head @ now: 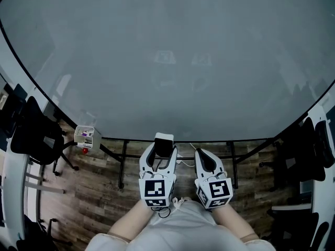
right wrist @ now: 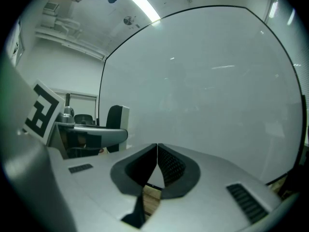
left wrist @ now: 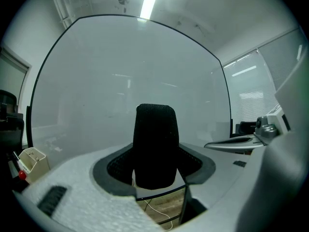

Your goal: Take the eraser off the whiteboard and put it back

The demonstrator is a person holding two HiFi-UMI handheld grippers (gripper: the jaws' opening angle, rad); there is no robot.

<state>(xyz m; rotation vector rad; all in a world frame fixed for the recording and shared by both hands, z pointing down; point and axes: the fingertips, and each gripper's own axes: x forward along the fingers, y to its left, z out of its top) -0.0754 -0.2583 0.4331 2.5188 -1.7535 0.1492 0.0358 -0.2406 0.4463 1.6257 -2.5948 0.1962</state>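
Left gripper (head: 164,151) clamps the upright eraser (left wrist: 154,149), black textured felt; right gripper (right wrist: 157,151) pinched together, empty.

Eraser (head: 164,144) in the left gripper (head: 163,148), before the whiteboard (head: 167,61); right gripper (head: 201,153) just beside, on its right.

Left gripper (head: 163,151): was held low before the body, jaws clamped on the eraser (head: 164,141) (black felt face upright between them). Right gripper (head: 203,160): sat just beside it, jaws pressed together, nothing between. Forearms (head: 125,221): lay parallel, drawn in close.
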